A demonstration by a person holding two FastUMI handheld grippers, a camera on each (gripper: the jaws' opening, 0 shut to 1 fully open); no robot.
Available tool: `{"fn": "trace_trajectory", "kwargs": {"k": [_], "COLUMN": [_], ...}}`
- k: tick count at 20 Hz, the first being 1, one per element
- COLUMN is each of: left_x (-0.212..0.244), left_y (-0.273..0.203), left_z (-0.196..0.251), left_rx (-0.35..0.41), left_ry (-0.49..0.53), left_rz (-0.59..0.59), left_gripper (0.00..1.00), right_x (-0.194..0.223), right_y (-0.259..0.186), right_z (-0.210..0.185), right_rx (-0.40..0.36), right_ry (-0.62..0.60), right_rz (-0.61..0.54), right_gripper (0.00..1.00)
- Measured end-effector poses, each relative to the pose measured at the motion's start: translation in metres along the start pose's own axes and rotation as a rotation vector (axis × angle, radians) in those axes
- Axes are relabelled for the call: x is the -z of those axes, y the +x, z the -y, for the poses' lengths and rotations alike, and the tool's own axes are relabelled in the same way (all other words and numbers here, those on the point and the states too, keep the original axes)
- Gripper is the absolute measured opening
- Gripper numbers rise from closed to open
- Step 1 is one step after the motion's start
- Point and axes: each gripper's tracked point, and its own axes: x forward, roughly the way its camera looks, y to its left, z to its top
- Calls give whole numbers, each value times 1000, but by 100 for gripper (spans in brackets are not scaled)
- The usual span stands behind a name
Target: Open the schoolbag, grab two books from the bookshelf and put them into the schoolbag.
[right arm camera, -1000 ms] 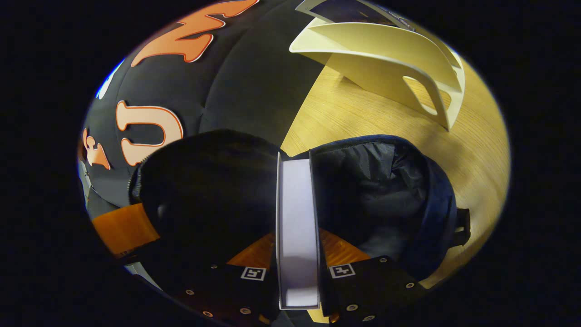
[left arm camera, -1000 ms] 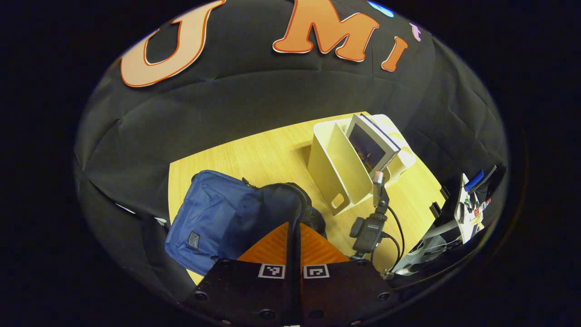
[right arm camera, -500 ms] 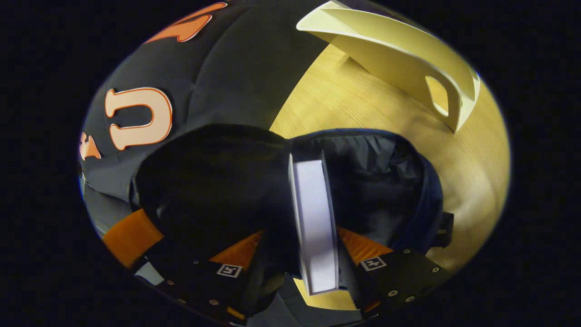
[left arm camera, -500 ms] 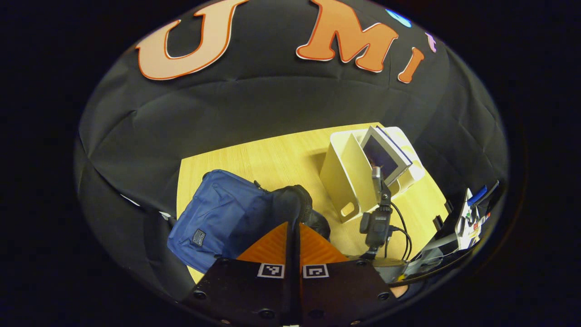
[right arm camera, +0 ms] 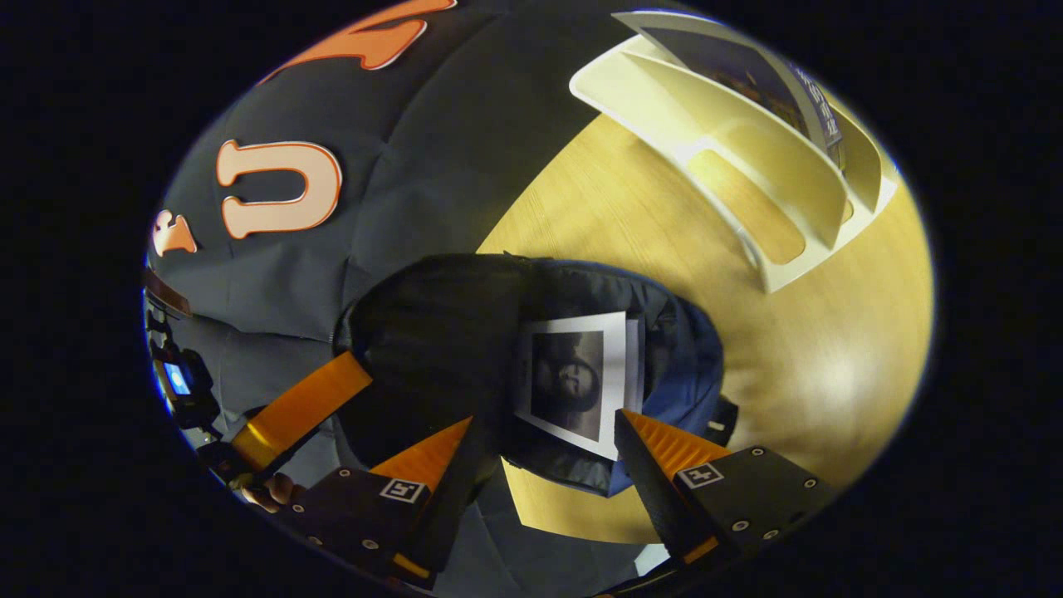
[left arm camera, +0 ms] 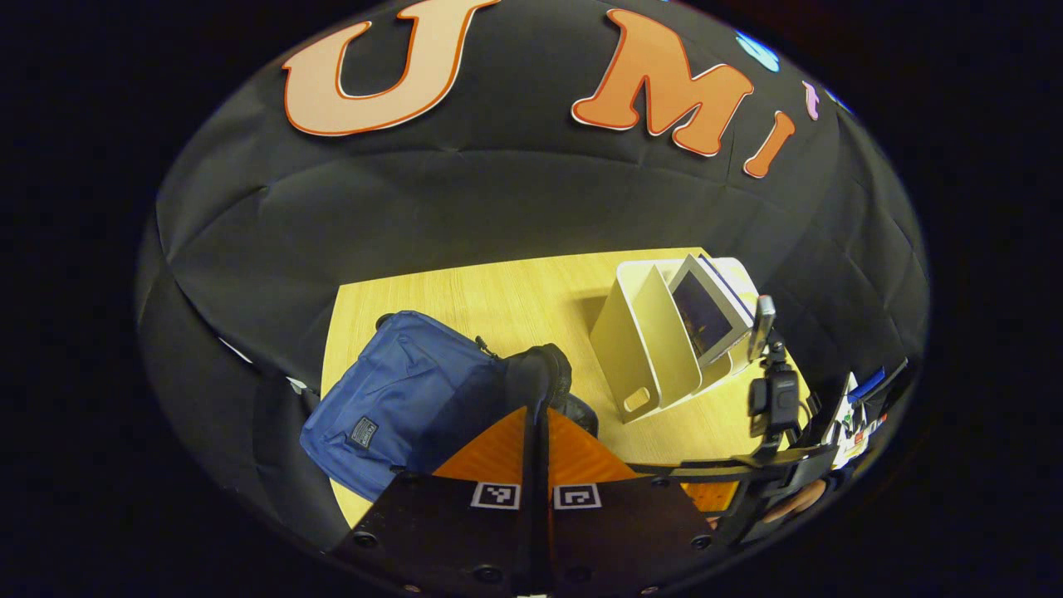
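While the table stretched ahead of both tools, the schoolbag lay just in front of the left gripper, whose fingers were pressed together on the dark rim of the bag's mouth, holding it open. Beyond it and to that tool's right stood the bookshelf, with one book left leaning in it. Seen past the right gripper, a first book lay inside the bag, directly ahead of the spread, empty fingers. By my reading the bag was opened and one book was stowed; the second remained to be fetched. Half a second earlier that gripper had been clamped on the book's edge, standing in the opening; it had since let go and drawn back, and the book had dropped flat.
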Motion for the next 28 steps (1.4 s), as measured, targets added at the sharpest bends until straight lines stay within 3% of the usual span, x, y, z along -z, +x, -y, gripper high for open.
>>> {"fn": "trace_trajectory", "kwargs": {"k": [3, 9, 14, 18, 23, 25, 26, 27, 28], "left_x": [3, 8, 9, 3, 0, 0, 1, 2, 1], "left_y": [2, 10, 10, 4, 1, 3, 4, 5, 7], "left_z": [5, 11, 13, 8, 1, 1, 2, 3, 4], "left_rx": [6, 2, -11, -37, -56, -52, -48, -44, -38], "left_ry": [-2, -10, 1, 43, 108, 113, 111, 105, 100], "left_rz": [-1, 3, 9, 6, -11, -15, -15, -19, -20], "left_gripper": [1, 1, 1, 1, 1, 1, 1, 1, 0], "right_x": [-36, -129, -210, -256, -262, -274, -277, -280, -278], "right_y": [-44, -146, -187, -175, -130, -120, -116, -113, -108], "right_z": [14, 46, 48, 62, 82, 90, 95, 98, 97], "right_rx": [68, 374, 506, 572, 558, 613, 630, 657, 654], "right_ry": [-123, -501, -593, -658, -602, -619, -636, -638, -643], "right_rz": [79, 240, 271, 186, -61, -87, -107, -124, -153], "right_gripper": [94, 94, 94, 94, 92, 91, 100, 87, 85]}}
